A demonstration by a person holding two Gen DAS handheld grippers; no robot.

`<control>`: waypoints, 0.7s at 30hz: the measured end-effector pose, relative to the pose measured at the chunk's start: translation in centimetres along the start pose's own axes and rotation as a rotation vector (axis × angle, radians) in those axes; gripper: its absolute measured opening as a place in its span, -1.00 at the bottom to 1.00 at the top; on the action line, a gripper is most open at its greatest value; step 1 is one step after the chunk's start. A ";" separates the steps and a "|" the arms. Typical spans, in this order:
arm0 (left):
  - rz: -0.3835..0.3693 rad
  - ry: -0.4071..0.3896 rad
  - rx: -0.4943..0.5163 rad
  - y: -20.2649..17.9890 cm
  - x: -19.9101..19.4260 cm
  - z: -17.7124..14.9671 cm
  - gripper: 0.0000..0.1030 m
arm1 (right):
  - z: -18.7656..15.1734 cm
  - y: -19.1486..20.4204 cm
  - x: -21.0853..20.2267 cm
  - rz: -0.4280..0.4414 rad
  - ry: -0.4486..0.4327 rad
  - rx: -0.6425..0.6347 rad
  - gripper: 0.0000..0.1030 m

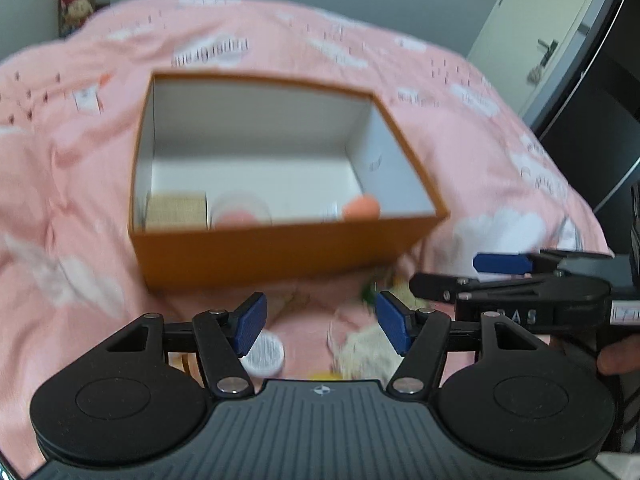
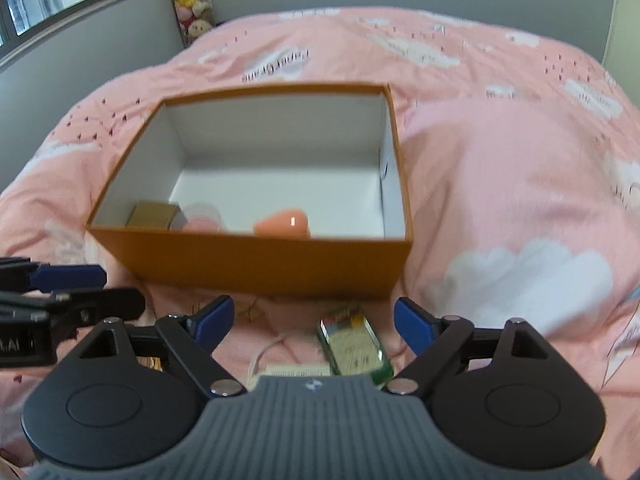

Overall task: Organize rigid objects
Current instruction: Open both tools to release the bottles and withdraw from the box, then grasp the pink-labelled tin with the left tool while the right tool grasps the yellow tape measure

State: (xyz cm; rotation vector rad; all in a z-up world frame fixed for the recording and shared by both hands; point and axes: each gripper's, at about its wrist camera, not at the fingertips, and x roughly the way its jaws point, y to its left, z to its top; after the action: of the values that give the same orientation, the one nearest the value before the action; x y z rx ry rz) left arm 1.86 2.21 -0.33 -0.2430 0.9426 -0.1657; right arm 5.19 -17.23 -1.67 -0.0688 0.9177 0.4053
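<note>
On the pink bedspread (image 2: 500,168), an orange box (image 2: 256,264) is being faced at 12 o'clock by 2 grippers, left gripper (image 1: 320,322) and right gripper (image 2: 314,322), both held open and empty. Below the right one, a green packet (image 2: 354,346) is lying outside the box.

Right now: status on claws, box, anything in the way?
Both claws open, empty: left claw, right claw. Orange box open on the bed, three items along its near wall. Green packet lies loose under the right claw. Nothing blocking.
</note>
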 end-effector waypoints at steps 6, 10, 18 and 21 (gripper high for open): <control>-0.032 0.169 -0.058 1.6 2.0 -1.9 0.43 | -1.7 0.6 1.8 0.047 0.140 -0.017 0.68; -0.038 0.245 -0.058 2.4 2.8 -3.5 0.43 | -3.1 1.8 2.7 0.053 0.207 -0.055 0.67; -0.051 0.272 -0.018 2.1 2.9 -5.6 0.44 | -4.4 3.1 3.8 0.050 0.289 -0.122 0.44; -0.067 0.282 0.010 1.6 3.4 -5.9 0.45 | -4.9 3.4 4.3 0.053 0.331 -0.141 0.38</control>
State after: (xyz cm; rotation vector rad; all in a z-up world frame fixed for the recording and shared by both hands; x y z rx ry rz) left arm -0.96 2.09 -6.72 -0.2467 1.2137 -0.2715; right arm 2.54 -13.89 -7.67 -0.2470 1.2173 0.5169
